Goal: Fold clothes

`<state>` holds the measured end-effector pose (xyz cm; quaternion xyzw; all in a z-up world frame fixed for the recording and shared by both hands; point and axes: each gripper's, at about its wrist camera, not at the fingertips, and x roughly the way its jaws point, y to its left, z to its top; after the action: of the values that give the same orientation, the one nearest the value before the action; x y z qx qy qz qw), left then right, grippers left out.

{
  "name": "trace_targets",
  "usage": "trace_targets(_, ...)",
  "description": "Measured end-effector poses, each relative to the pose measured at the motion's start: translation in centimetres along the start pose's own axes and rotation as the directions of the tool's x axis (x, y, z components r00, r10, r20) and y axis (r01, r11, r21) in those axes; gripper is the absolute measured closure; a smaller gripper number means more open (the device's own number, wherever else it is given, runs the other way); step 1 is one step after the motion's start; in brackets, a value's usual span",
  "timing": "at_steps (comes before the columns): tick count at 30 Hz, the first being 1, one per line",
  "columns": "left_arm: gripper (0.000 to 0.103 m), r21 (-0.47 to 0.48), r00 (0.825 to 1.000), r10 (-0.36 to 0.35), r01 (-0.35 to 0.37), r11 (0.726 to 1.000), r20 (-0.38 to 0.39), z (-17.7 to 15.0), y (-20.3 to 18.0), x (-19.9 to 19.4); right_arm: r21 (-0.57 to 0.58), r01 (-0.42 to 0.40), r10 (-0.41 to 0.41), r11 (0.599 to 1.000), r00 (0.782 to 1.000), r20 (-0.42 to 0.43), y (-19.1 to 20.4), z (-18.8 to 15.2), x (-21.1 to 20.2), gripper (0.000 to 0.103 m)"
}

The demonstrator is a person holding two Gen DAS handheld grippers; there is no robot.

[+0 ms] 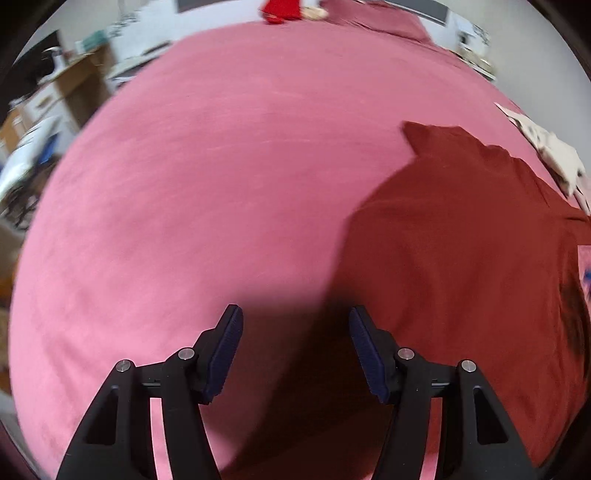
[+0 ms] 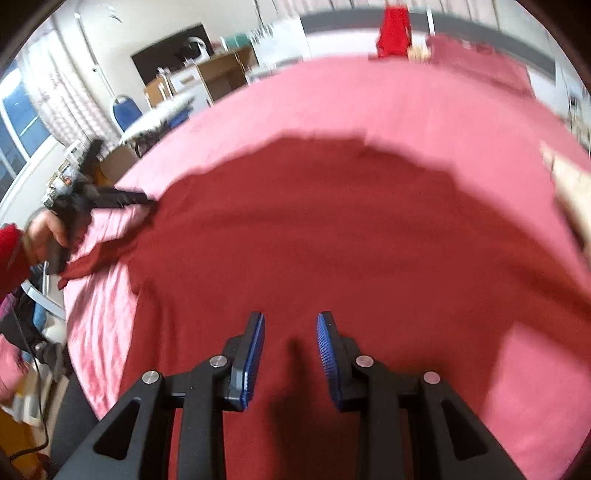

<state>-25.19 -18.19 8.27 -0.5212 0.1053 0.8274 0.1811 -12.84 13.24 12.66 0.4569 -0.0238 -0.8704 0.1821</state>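
A dark red garment (image 1: 461, 240) lies spread flat on a pink bedspread (image 1: 203, 166). In the left wrist view it lies to the right. My left gripper (image 1: 295, 314) hangs open over bare bedspread at the garment's left edge, with nothing between its fingers. In the right wrist view the garment (image 2: 314, 221) fills the middle of the bed (image 2: 406, 96). My right gripper (image 2: 290, 317) stands open just above the cloth, and its blue pads (image 2: 255, 354) hold nothing. At the far left a hand (image 2: 44, 229) holds the left gripper, blurred, by the garment's left corner.
A pale patterned cloth (image 1: 550, 151) lies on the bed's right side, also blurred as a pale cloth (image 2: 569, 184). A bright red item (image 2: 395, 29) and a pink pillow (image 2: 480, 62) sit at the far end. A wooden desk (image 2: 221, 77) and a blue chair (image 2: 125, 109) stand beyond the left edge.
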Motion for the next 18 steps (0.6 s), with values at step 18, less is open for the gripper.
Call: trace_targets(18, 0.008, -0.052, 0.999, -0.013, 0.014, 0.999, 0.029, 8.7, -2.1, 5.8, 0.076, -0.186, 0.201, 0.98, 0.933, -0.297, -10.7, 18.2, 17.1, 0.073)
